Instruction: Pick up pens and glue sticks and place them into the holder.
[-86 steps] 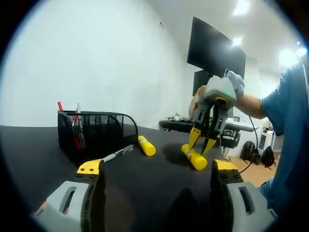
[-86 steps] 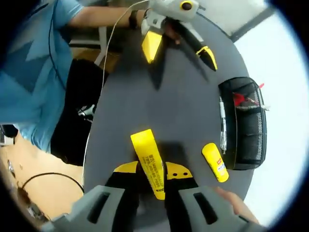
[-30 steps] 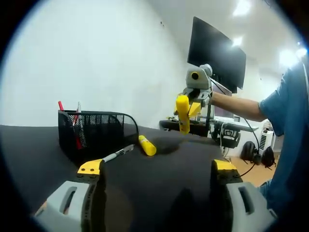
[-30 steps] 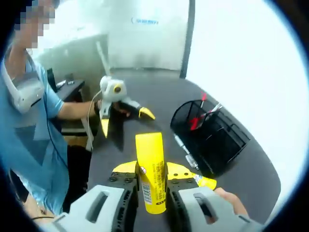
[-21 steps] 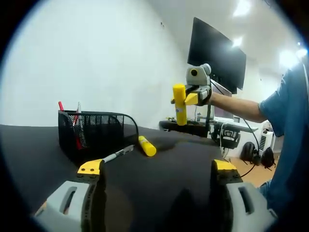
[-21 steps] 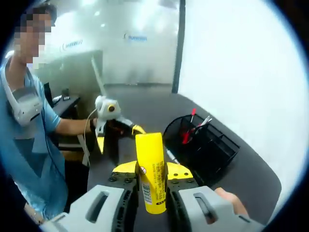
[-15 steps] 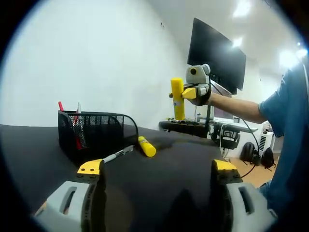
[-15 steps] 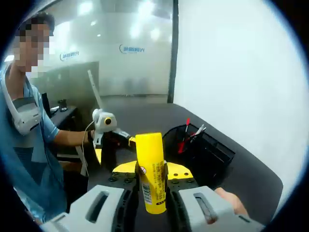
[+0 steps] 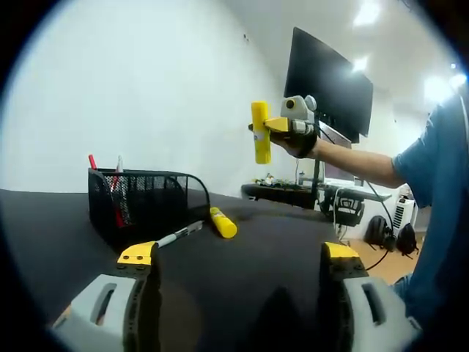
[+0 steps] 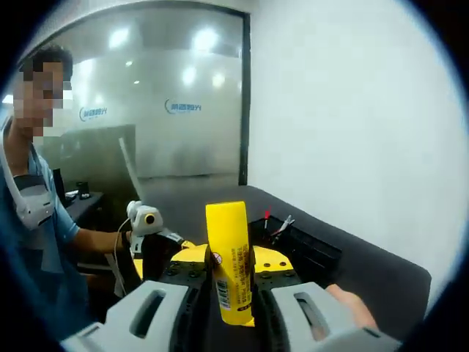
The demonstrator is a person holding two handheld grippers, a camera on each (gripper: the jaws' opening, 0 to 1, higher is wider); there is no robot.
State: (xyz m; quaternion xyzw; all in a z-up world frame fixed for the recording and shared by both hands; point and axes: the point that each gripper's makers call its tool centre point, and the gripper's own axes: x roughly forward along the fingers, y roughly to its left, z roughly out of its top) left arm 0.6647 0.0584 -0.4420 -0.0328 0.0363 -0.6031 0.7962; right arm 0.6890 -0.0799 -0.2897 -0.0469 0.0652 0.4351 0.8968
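Item: right gripper, jaws clamping a yellow glue stick. In the left gripper view this gripper is now holding the stick upright and higher than half a second ago, having drifted toward 10 o'clock, well above the dark table.

Item: left gripper, jaws standing wide apart, holding nothing, position unchanged.

Item: black mesh holder, at 9 o'clock, containing red pens.

Item: second glue stick, lying just beside the holder, next to a marker pen; neither has moved.
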